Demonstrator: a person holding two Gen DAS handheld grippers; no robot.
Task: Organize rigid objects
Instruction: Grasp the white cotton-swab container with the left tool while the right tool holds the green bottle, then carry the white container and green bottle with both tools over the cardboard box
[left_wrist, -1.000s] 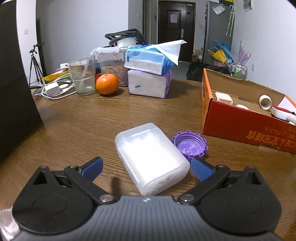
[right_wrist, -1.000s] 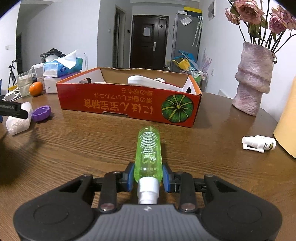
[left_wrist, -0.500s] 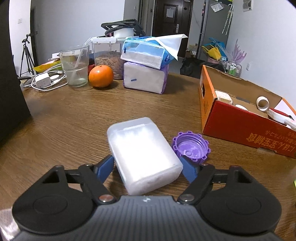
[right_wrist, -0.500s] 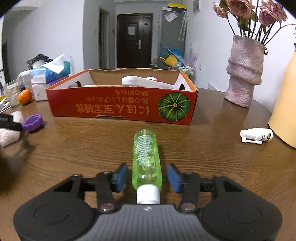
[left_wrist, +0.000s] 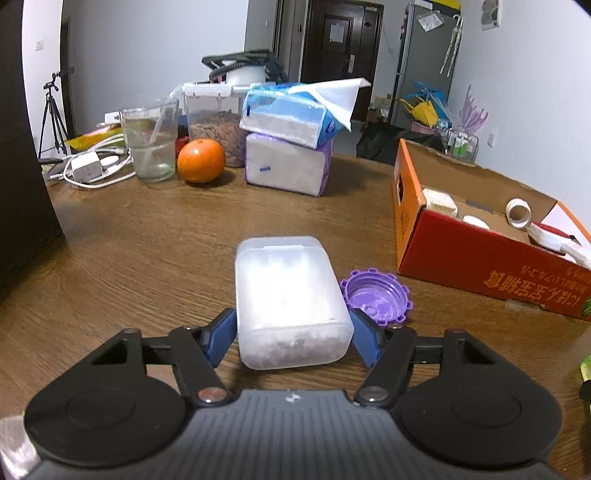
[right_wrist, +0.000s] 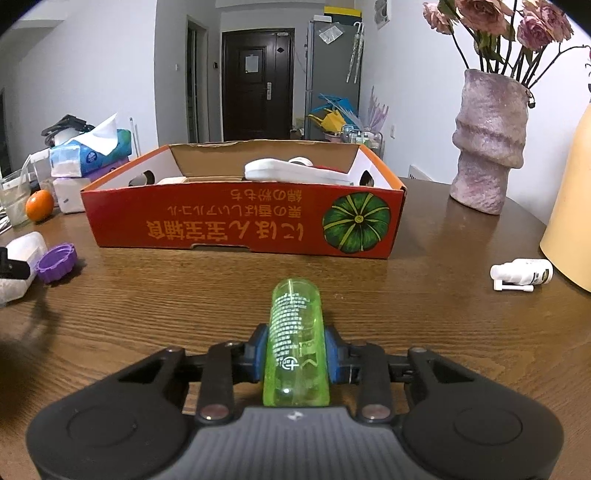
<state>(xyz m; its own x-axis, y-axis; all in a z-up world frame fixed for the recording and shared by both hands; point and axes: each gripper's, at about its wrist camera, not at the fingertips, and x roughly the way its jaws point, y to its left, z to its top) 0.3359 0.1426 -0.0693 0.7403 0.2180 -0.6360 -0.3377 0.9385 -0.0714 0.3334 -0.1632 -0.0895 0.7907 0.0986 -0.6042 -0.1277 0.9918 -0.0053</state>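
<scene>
My left gripper (left_wrist: 291, 341) is shut on a frosted white plastic box (left_wrist: 290, 295), its blue pads against the box's two sides, low over the wooden table. A purple screw cap (left_wrist: 376, 297) lies just right of the box. My right gripper (right_wrist: 295, 356) is shut on a green translucent bottle (right_wrist: 295, 332) that points away from me, held just above the table. The red cardboard box (right_wrist: 240, 225) stands behind it with several white items inside; it also shows in the left wrist view (left_wrist: 480, 254). A small white spray bottle (right_wrist: 522, 273) lies at the right.
Stacked tissue packs (left_wrist: 291, 147), an orange (left_wrist: 201, 160), a glass (left_wrist: 149, 142), a food container (left_wrist: 212, 122) and a charger with cables (left_wrist: 86, 166) sit at the table's back. A pink vase (right_wrist: 489, 147) and a yellow object (right_wrist: 570, 221) stand at the right.
My left gripper closed from wide open onto the white box. My right gripper opened half a second ago, moved forward along the green bottle and closed on its body again.
</scene>
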